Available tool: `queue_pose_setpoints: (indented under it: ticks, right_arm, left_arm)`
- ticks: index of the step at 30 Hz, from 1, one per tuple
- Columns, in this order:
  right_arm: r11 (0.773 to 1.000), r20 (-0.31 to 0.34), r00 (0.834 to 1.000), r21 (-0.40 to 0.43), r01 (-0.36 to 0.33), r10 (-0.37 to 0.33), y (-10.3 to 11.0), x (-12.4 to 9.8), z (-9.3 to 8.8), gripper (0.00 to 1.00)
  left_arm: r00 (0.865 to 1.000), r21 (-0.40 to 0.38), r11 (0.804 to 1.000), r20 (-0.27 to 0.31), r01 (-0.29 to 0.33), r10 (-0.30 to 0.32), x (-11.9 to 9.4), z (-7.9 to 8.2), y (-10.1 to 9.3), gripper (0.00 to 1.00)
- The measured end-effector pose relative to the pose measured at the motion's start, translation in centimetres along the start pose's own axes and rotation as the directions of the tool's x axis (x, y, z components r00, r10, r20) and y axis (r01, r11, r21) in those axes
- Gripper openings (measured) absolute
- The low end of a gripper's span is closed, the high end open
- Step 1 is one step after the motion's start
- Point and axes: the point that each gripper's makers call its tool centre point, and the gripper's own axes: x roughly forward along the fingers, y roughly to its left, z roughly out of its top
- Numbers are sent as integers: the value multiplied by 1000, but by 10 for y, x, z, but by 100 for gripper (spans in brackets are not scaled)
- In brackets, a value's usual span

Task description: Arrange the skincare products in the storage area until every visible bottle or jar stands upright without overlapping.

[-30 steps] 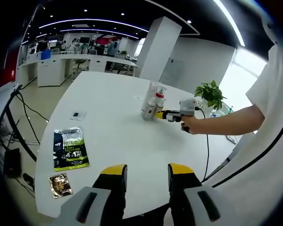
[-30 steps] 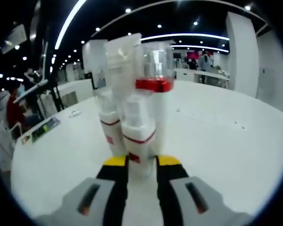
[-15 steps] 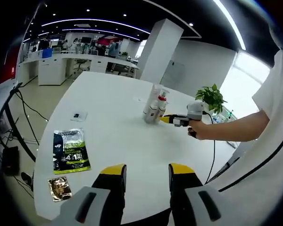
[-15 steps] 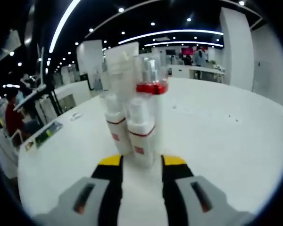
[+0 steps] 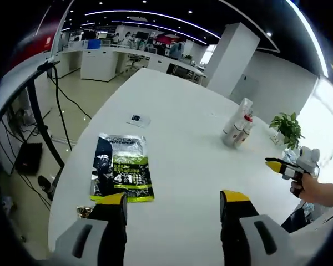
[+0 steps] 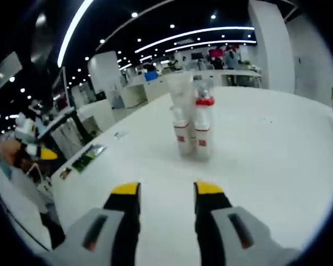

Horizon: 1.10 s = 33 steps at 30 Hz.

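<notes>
Your right tongs (image 6: pixel 161 191) were spread and empty near the upright bottles (image 6: pixel 191 127) on the white surface (image 6: pixel 266 144), your left tongs (image 5: pixel 175 202) spread too.

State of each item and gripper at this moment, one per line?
skincare bottles: upright, clustered close together on the white table
green packet: lying flat
small foil sachet: lying flat
left gripper: open, empty
right gripper: open, empty, apart from the bottles
</notes>
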Motion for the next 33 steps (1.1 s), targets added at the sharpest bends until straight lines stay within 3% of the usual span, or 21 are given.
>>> queue_pose_setpoints:
  ticks: [3,6,7,9,11,14,19,22,23,24,28,30,31,33]
  right_arm:
    - [998,-25,999,-62,-22,21,18,-14,-6,36]
    - [998,-22,999,-57,-31,30,28,-25,-8,36]
    - [997,-24,999,-66,-28,27,30,-29,-8,36]
    - [998,-20,1000,-66,-21,20,33,-38,-11,36]
    - [998,-29,999,-55,-22,21,39,-45,-17,35]
    - [998,-38,999,-69,-13,10,44,-53,-23,34]
    - [999,-24,999,-31,37,-37,43,-67,-22,34]
    - [998,-20,998,2,61,-61,41,-70,-23,34]
    - [998,-22,998,12,63,-63,42,-70,-24,34]
    - [998,-23,998,11,58,-58,44,-71,-25,34]
    - [998,-20,998,2,65,-65,48,-72,-29,34]
    - [997,-25,997,27,70,-69,46,-70,-34,34]
    - [997,-27,997,30,74,-74,46,-70,-36,34]
    - [996,-29,996,32,80,-79,46,-70,-37,33]
  left_arm:
    - [999,20,999,17,-51,50,16,12,15,88]
    - [995,2,995,12,-96,96,28,19,30,100]
    - [988,-1,988,3,-154,154,33,23,44,99]
    - [980,13,980,25,-197,196,41,32,56,99]
    - [976,21,976,8,-216,216,51,34,65,100]
    - [967,108,962,-23,-252,256,62,32,76,98]
    - [964,103,966,-93,-239,249,79,16,81,98]
    - [959,183,956,-125,-229,253,85,8,82,95]
    - [954,243,939,-113,-245,278,86,9,85,96]
    - [961,204,953,-114,-224,250,86,9,80,96]
    - [959,180,953,-100,-243,264,84,11,82,95]
    - [963,187,952,-71,-242,259,81,15,83,88]
    - [961,175,954,-86,-244,262,79,12,82,82]
    - [960,172,952,-77,-252,268,82,12,83,81]
